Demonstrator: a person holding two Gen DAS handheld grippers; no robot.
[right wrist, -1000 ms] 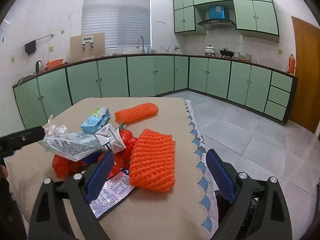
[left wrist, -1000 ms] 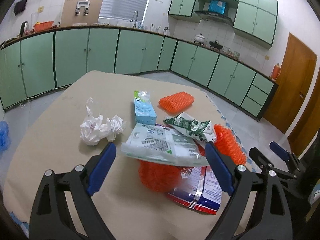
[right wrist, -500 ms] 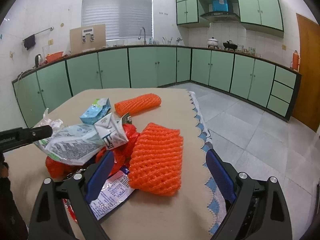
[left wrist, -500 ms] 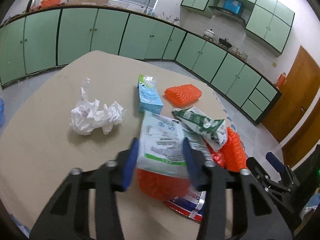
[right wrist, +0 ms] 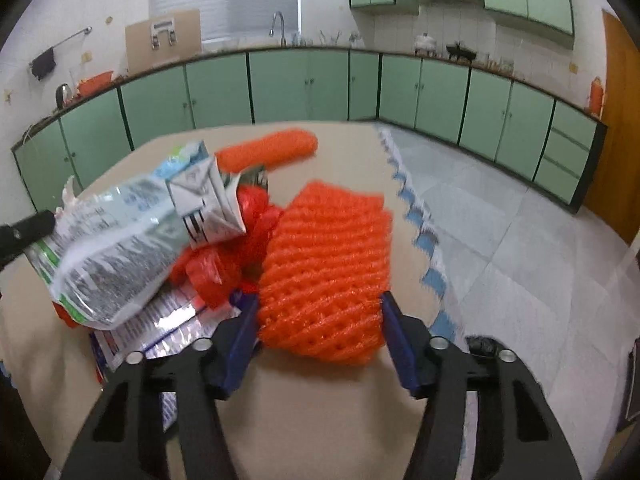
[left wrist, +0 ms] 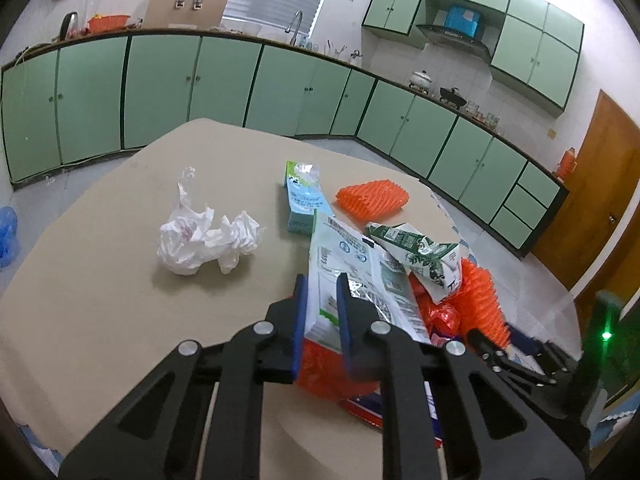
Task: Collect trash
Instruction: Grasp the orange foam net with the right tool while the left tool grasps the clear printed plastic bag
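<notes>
Here my left claw [left wrist: 320,292] is closing, its pads pinching the near edge of a white printed foil bag [left wrist: 352,264]; that bag's open end faces away, so I cannot tell its contents. My right claw [right wrist: 318,312] is closing around the orange foam net [right wrist: 328,268], the net between its jaws. On the tan surface [left wrist: 100,300] lie a crushed green carton [left wrist: 420,252], a flattened blue carton [left wrist: 304,200], crumpled white plastic [left wrist: 204,240] and another orange net [left wrist: 372,200]. Each carton's inside is hidden.
</notes>
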